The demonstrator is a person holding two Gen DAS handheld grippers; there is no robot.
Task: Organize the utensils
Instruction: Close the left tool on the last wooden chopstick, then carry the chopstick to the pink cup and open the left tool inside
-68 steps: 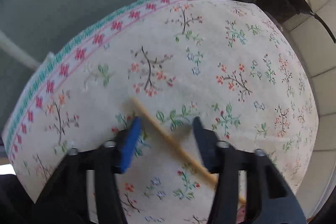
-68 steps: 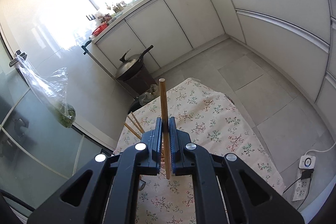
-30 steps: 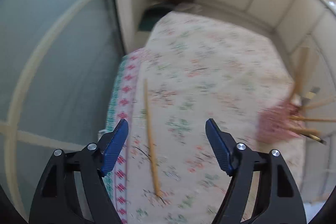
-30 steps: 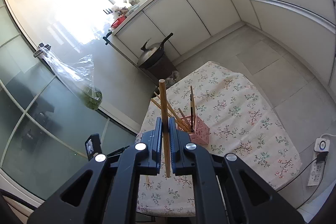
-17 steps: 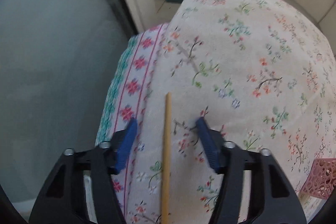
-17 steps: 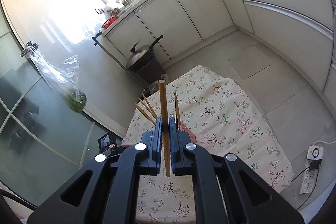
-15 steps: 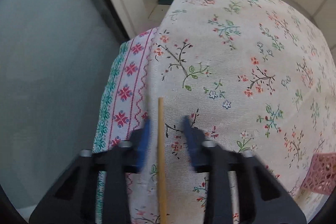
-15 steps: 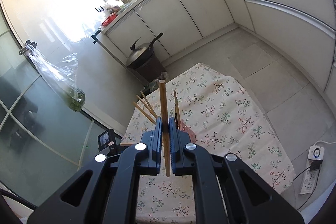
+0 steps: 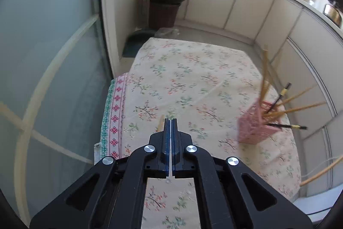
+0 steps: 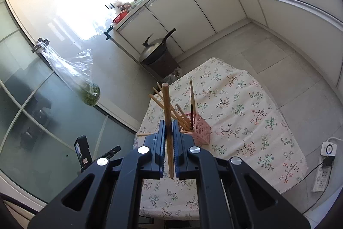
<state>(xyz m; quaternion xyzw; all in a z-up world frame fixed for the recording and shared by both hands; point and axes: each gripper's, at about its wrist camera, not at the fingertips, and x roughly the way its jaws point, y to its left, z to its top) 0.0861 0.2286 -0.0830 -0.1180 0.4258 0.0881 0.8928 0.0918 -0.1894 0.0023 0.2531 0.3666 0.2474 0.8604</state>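
Floral tablecloth point(image 9: 193, 70) carries a pink holder point(image 9: 251, 128); left gripper point(image 9: 170, 121) clamps one chopstick point(image 9: 160, 122), right gripper point(image 10: 169, 123) another point(image 10: 167, 121).

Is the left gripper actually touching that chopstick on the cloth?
Cannot tell. In the left wrist view the left gripper is shut, and the chopstick tip shows just beside the left finger; no contact or gap shows plainly.

The left gripper point(image 9: 170, 121) has its blue-padded jaws pressed nearly together, pointing toward twelve o'clock. The right gripper point(image 10: 169, 122) also points toward twelve o'clock, jaws clamped on a wooden chopstick point(image 10: 167, 113) standing upright.
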